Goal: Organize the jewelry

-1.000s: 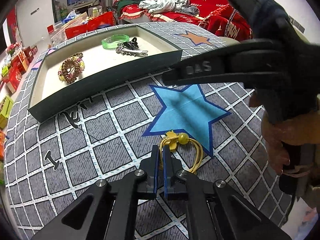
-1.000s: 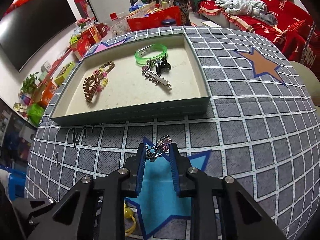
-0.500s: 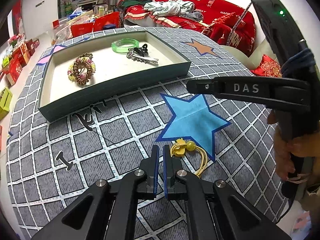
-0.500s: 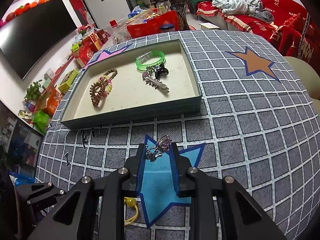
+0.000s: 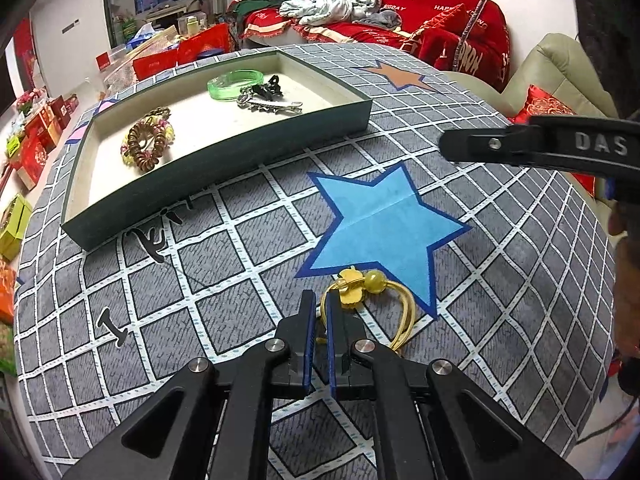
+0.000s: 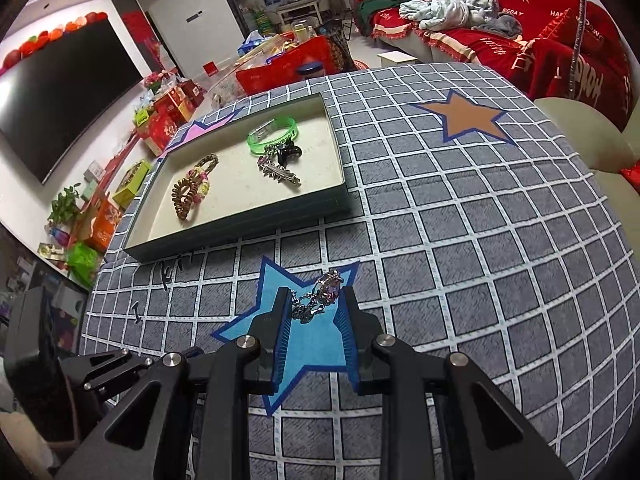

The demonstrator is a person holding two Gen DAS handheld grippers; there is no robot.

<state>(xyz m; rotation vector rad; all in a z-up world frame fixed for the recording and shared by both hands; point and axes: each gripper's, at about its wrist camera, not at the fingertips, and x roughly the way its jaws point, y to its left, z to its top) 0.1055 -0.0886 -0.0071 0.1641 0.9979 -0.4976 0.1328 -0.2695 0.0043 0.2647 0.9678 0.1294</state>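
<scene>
**Carrying the purple pendant to the tray**

The purple pendant [image 6: 329, 285] with its chain hangs clamped in my right claw [image 6: 314, 314], above the blue star [image 6: 308, 344] on the table [image 6: 480, 240]. I want a level carry over the tray's near wall [image 6: 240, 232], then release onto bare lining, clear of the green bangle [image 6: 272, 135] and spiral hair ties [image 6: 185, 196]. My left claw [image 5: 318, 312] is pinched together on the yellow hair tie [image 5: 372, 300], which lies on the cloth beside the star; it should wait.
</scene>
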